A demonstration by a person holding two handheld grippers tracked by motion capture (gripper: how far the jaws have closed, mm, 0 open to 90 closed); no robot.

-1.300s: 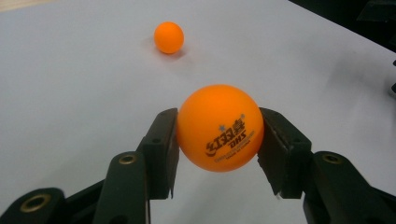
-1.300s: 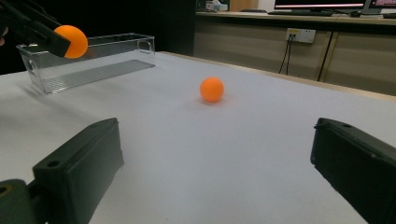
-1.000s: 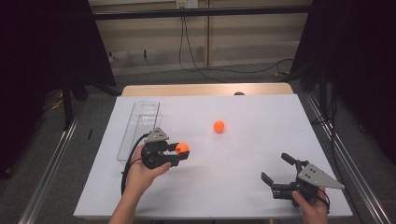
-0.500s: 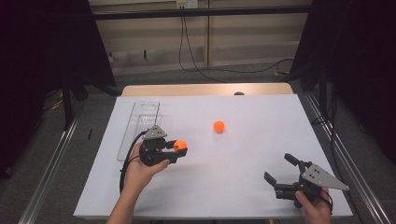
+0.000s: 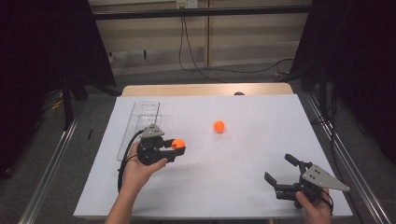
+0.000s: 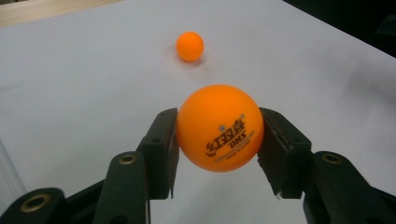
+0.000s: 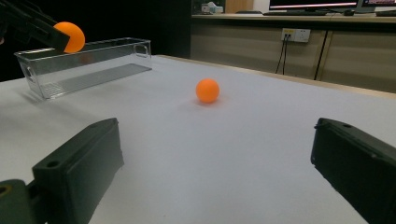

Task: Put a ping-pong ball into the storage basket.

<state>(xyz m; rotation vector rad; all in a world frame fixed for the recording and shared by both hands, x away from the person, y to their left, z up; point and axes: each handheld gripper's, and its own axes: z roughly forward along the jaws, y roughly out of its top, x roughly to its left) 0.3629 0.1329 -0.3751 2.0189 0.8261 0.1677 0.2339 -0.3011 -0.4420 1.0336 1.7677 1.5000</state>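
Note:
My left gripper (image 5: 177, 145) is shut on an orange ping-pong ball (image 6: 219, 127) with dark print on it, held above the white table (image 5: 243, 163) beside a clear plastic bin (image 5: 140, 126). The held ball (image 5: 178, 143) also appears in the right gripper view (image 7: 70, 36) in front of the bin (image 7: 84, 65). A second orange ball (image 5: 218, 126) lies loose on the table's middle (image 6: 189, 46) (image 7: 207, 90). My right gripper (image 5: 279, 170) stands open near the front right edge, nothing between its jaws (image 7: 215, 163).
The clear bin is long and narrow, at the table's left side. A wooden strip (image 5: 205, 89) runs along the table's far edge. Dark curtains and metal rails flank both sides. Cables (image 5: 196, 56) hang on the back wall.
My left gripper has drifted slightly up and left with the ball. The right gripper has barely shifted. The loose ball has stayed put.

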